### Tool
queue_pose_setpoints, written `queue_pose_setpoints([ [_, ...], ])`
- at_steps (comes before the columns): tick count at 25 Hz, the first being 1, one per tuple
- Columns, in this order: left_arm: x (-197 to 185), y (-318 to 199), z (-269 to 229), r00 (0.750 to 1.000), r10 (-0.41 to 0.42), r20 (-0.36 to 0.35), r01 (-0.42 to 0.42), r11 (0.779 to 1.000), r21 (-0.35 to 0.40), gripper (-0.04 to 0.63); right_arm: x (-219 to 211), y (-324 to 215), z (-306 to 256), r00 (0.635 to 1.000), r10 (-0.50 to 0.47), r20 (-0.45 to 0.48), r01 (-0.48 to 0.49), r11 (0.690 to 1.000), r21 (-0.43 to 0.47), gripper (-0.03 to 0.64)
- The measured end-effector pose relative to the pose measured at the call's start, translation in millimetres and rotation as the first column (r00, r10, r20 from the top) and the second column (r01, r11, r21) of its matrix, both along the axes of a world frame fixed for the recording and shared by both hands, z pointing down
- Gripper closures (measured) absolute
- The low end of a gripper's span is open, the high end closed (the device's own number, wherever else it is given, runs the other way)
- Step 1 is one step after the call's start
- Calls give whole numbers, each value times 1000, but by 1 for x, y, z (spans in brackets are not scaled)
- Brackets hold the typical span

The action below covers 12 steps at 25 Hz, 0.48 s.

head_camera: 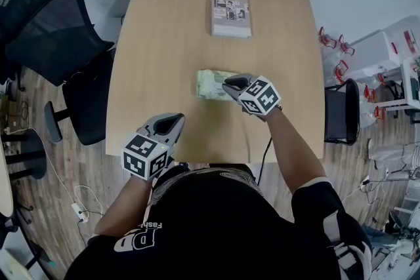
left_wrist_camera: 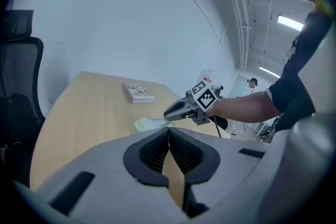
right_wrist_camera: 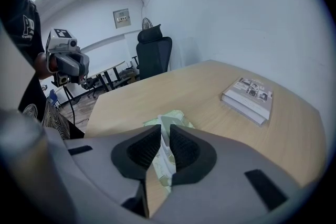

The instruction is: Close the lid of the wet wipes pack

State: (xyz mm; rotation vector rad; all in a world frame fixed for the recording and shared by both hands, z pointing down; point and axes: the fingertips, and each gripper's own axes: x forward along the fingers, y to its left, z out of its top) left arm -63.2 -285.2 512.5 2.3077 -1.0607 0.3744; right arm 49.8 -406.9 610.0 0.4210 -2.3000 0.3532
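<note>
The wet wipes pack (head_camera: pixel 211 84), pale green and soft, lies in the middle of the wooden table (head_camera: pixel 164 42). My right gripper (head_camera: pixel 228 83) is down at the pack's right end. In the right gripper view its jaws stand a narrow gap apart (right_wrist_camera: pixel 164 131), over the pack (right_wrist_camera: pixel 178 116). The pack's pale lid flap (right_wrist_camera: pixel 166 122) shows in that gap, and the pads do not visibly press it. My left gripper (head_camera: pixel 173 121) hangs shut and empty over the table's near edge, well short of the pack (left_wrist_camera: pixel 149 124). The left gripper view shows its pads (left_wrist_camera: pixel 169 131) meeting, with the right gripper (left_wrist_camera: pixel 169 112) beyond.
A book (head_camera: pixel 230 12) lies at the table's far side, beyond the pack. Black office chairs (head_camera: pixel 59 36) stand to the left of the table, and another chair (head_camera: pixel 341 111) to its right. Cables trail on the wooden floor at the lower left.
</note>
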Motion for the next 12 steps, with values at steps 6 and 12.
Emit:
queue_pose_setpoints([
  [6, 3, 0, 3, 1000, -4, 1, 4, 1000, -7, 577, 2, 13, 16, 997, -30, -64, 32, 999, 30, 557],
  [12, 1, 0, 4, 1000, -12, 3, 12, 1000, -10, 577, 0, 17, 27, 995, -16, -96, 21, 999, 50, 554],
])
